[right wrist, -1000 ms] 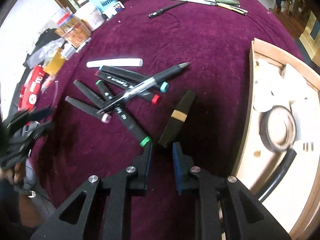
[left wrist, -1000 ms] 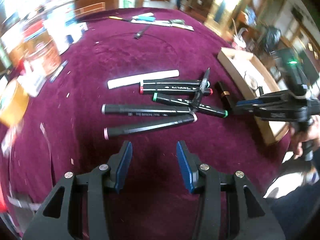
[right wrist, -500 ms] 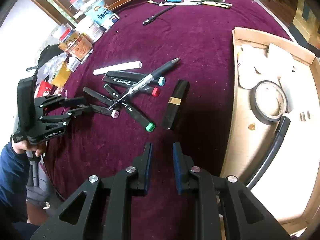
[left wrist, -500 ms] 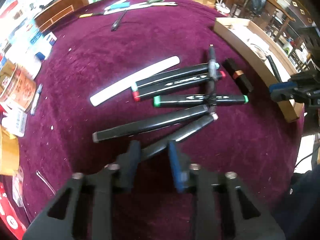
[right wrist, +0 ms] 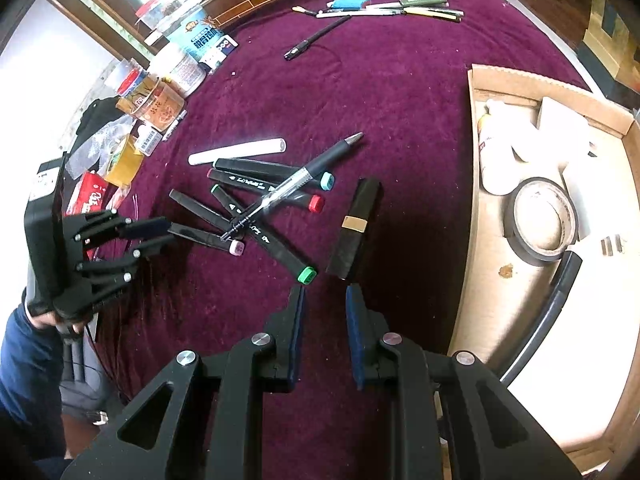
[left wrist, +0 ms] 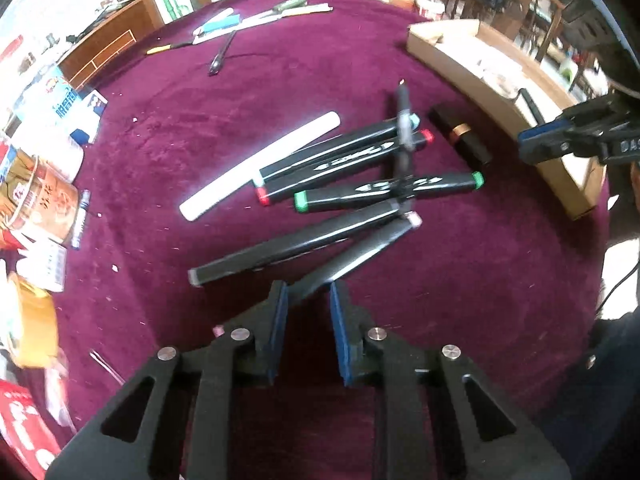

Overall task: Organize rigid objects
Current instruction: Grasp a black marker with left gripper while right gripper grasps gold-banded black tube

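Markers are found scattered at table centre, a pen laid across them. The pink-capped marker is straddled at its near end by the left gripper, evidently for pickup; firm contact cannot be confirmed. The right gripper is held unclenched and empty, the black tube at 12 o'clock, the tray at 3 o'clock. Tray contents are partly cut off.
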Demonstrator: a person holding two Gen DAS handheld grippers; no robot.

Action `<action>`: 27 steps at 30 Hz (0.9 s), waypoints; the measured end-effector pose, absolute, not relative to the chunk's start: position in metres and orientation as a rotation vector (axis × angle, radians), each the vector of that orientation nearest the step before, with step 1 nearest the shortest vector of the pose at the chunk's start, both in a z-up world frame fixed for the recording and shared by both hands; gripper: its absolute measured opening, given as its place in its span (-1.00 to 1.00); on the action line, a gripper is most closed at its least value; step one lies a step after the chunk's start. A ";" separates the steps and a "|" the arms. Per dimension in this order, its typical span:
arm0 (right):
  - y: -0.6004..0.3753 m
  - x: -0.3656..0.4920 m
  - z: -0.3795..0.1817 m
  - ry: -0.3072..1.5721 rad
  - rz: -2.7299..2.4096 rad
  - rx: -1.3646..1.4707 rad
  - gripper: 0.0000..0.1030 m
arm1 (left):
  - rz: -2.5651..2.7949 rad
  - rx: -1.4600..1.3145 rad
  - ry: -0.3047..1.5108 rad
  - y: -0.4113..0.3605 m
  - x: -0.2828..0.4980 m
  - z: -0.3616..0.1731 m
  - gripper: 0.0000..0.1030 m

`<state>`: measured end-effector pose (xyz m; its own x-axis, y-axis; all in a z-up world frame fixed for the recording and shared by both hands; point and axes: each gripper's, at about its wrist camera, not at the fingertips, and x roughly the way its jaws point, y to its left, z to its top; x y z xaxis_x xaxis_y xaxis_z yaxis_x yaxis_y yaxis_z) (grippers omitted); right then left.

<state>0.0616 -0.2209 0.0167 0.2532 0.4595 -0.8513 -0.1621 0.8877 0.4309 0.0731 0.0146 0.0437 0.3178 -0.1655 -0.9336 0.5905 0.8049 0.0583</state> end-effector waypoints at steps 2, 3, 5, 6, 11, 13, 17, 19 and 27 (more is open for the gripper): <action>-0.221 0.062 0.015 1.256 0.434 0.284 -0.64 | -0.533 0.472 1.181 0.015 0.079 0.035 -0.60; -0.222 0.063 0.016 1.255 0.432 0.283 -0.64 | -0.537 0.495 1.165 0.015 0.080 0.034 -0.54; -0.223 0.063 0.016 1.255 0.433 0.283 -0.63 | -0.545 0.537 1.158 0.011 0.082 0.032 -0.48; -0.223 0.064 0.015 1.258 0.432 0.284 -0.62 | -0.550 0.549 1.159 0.010 0.082 0.031 -0.42; -0.223 0.067 0.012 1.267 0.429 0.289 -0.62 | -0.573 0.646 1.125 -0.003 0.079 0.021 -0.36; -0.222 0.069 0.012 1.266 0.428 0.290 -0.62 | -0.560 0.633 1.133 -0.004 0.079 0.020 -0.39; -0.223 0.077 0.011 1.270 0.409 0.292 -0.62 | -0.540 0.578 1.178 -0.014 0.058 0.023 -0.66; -0.224 0.083 0.009 1.275 0.393 0.291 -0.62 | -0.573 0.529 1.206 -0.022 0.039 0.023 -0.76; -0.218 0.118 -0.011 1.335 0.340 0.296 -0.62 | -0.466 0.284 1.247 -0.024 0.033 0.022 -0.76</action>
<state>0.1184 -0.2184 -0.0109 0.1977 0.4049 -0.8927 -0.0710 0.9142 0.3989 0.0331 -0.0239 0.0217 0.2424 -0.1833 -0.9527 0.4865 0.8725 -0.0441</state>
